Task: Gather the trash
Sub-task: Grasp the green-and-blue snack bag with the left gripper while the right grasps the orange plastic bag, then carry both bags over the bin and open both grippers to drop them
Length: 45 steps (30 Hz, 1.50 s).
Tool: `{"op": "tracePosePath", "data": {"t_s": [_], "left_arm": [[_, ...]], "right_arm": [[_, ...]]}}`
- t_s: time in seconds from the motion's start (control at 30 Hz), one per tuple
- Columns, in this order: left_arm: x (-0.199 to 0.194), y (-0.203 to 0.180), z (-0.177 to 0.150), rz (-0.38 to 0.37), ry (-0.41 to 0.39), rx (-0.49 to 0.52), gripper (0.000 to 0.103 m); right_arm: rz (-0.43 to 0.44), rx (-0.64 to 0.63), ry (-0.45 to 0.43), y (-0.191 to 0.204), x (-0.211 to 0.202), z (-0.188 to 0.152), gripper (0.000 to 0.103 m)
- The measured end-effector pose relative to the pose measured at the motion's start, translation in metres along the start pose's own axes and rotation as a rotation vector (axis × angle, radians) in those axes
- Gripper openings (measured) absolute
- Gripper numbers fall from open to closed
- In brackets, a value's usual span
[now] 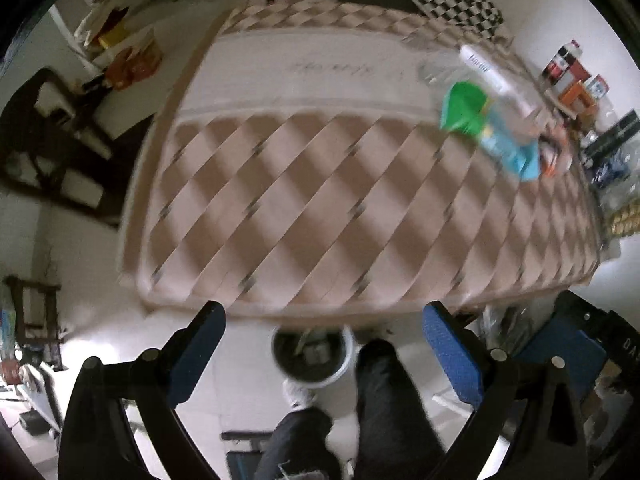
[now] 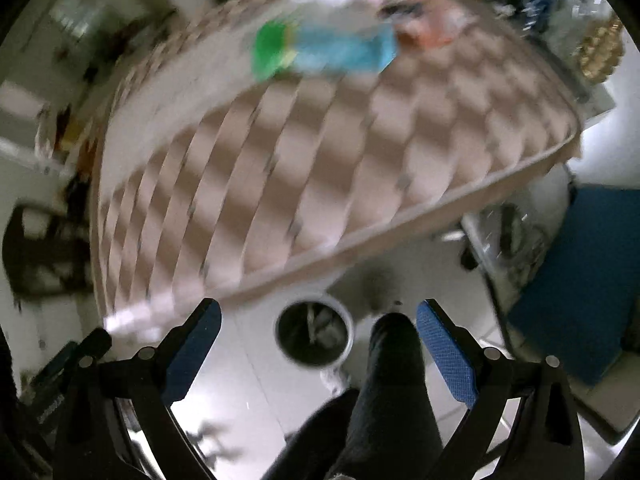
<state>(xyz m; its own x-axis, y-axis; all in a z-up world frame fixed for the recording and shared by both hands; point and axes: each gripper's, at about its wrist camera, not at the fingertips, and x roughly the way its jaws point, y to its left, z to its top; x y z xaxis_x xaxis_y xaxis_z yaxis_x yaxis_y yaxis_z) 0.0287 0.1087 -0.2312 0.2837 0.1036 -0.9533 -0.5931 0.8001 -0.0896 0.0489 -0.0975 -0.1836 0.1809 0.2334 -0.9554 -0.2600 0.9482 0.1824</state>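
Note:
Trash lies in a heap at the far right of the table: a green wrapper (image 1: pixel 464 110), a light blue packet (image 1: pixel 510 150), a white box (image 1: pixel 484 68), a clear plastic bottle (image 1: pixel 434 72) and an orange scrap (image 1: pixel 554 158). In the blurred right wrist view the green wrapper (image 2: pixel 272 50) and blue packet (image 2: pixel 344 50) show at the top. A round bin (image 1: pixel 312 354) with a dark liner stands on the floor below the near table edge; it also shows in the right wrist view (image 2: pixel 314 332). My left gripper (image 1: pixel 322 334) and right gripper (image 2: pixel 318 328) are both open and empty above the bin.
The table (image 1: pixel 304 184) has a pink and brown diamond-patterned cloth. The person's dark trouser legs (image 1: pixel 384 404) stand beside the bin. A dark chair (image 1: pixel 56 140) is at the left. Boxes and cans (image 1: pixel 572 80) crowd the far right. A blue seat (image 2: pixel 584 280) stands at the right.

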Motion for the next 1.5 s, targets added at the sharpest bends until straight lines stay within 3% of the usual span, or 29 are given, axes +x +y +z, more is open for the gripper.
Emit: {"op": "tracePosePath", "data": {"t_s": [0.2,0.3,0.47,0.5,0.53,0.63,0.67,0.73,0.77,0.83,0.97,1.0,1.2,1.33,1.5], "left_arm": [[0.053,-0.084,0.095,-0.097,0.074,-0.095,0.100],[0.085,-0.119,0.126,-0.149,0.139,-0.140,0.100],[0.141,-0.159,0.164,-0.223,0.260,-0.261,0.099],[0.158,-0.166,0.171,-0.226,0.284,-0.291,0.091],[0.171,-0.172,0.176,-0.221,0.305,-0.312,0.073],[0.188,-0.176,0.183,-0.227,0.314,-0.375,0.059],[0.186,-0.177,0.186,-0.216,0.297,-0.389,0.051],[0.177,-0.184,0.192,-0.192,0.246,-0.356,0.033],[0.169,-0.190,0.197,-0.160,0.209,-0.301,0.030],[0.162,-0.196,0.202,-0.135,0.184,-0.252,0.022],[0.147,-0.203,0.215,-0.083,0.132,-0.143,0.015],[0.142,-0.204,0.216,-0.064,0.118,-0.109,0.013],[0.107,-0.199,0.212,0.013,0.022,0.032,0.009],[0.085,-0.186,0.206,0.034,-0.031,0.069,0.008],[0.040,-0.158,0.176,0.055,-0.109,0.104,0.008]], "right_arm": [[-0.035,0.140,-0.039,-0.087,0.005,0.127,0.099],[-0.016,0.230,-0.026,-0.129,0.025,0.194,0.099],[0.017,0.348,0.009,-0.174,0.062,0.277,0.099],[0.029,0.367,0.019,-0.179,0.069,0.287,0.099],[0.044,0.386,0.035,-0.184,0.080,0.299,0.099],[0.057,0.427,0.077,-0.191,0.109,0.321,0.099],[0.063,0.437,0.086,-0.191,0.115,0.324,0.098],[0.080,0.461,0.108,-0.195,0.132,0.331,0.076],[0.091,0.470,0.115,-0.195,0.137,0.332,0.072],[0.103,0.474,0.112,-0.193,0.142,0.334,0.054],[0.100,0.427,0.089,-0.183,0.139,0.337,0.032],[0.111,0.410,0.082,-0.179,0.136,0.337,0.021],[0.095,0.304,0.053,-0.163,0.118,0.329,0.012],[0.108,0.258,0.031,-0.153,0.101,0.311,0.011],[0.135,0.170,-0.009,-0.126,0.071,0.276,0.011]]}}
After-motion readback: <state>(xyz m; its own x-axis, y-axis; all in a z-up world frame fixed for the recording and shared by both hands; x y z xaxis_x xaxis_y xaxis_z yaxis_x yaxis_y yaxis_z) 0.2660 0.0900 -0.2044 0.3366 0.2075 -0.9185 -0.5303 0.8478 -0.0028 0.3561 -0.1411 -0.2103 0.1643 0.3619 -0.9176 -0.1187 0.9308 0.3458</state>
